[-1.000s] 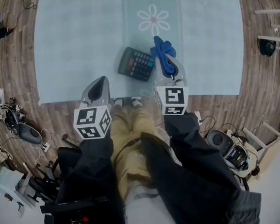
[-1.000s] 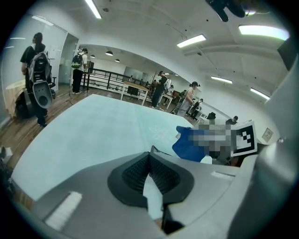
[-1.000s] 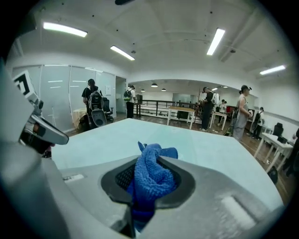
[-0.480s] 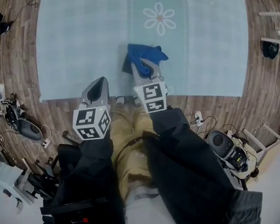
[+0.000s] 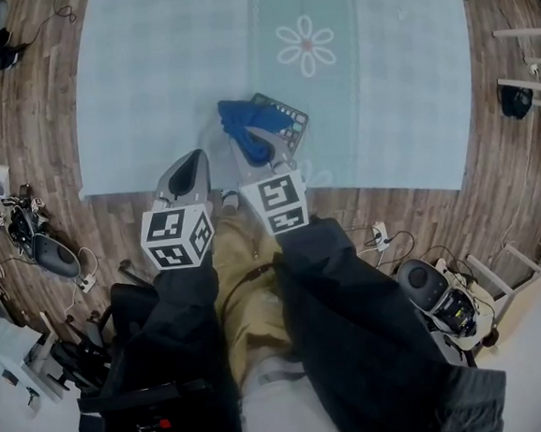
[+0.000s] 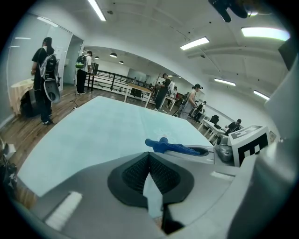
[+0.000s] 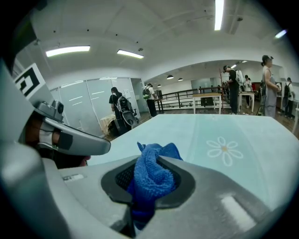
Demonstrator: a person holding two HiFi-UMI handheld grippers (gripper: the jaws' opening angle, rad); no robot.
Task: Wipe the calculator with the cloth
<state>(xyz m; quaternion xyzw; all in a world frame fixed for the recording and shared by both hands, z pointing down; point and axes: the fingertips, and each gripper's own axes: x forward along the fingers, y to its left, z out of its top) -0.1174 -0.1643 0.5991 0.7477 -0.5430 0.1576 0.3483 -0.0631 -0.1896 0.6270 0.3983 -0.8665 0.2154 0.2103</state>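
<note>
A dark calculator (image 5: 287,121) lies on the pale blue mat (image 5: 146,80) near its front edge; only its right part shows. Its left part is under the blue cloth (image 5: 241,119). My right gripper (image 5: 246,141) is shut on that cloth and holds it down on the calculator; in the right gripper view the cloth (image 7: 152,179) bulges out between the jaws. My left gripper (image 5: 184,175) hangs over the mat's front edge, left of the calculator, shut with nothing in it. From the left gripper view, the cloth (image 6: 174,148) is just ahead to the right.
A white daisy print (image 5: 306,45) marks the mat beyond the calculator. Cables and gear lie on the wooden floor at the left (image 5: 36,242) and at the right (image 5: 439,291). Several people (image 6: 44,79) stand around the room.
My right gripper has swept the cloth leftwards, from right of the calculator across it onto its left part. The left gripper has stayed in place.
</note>
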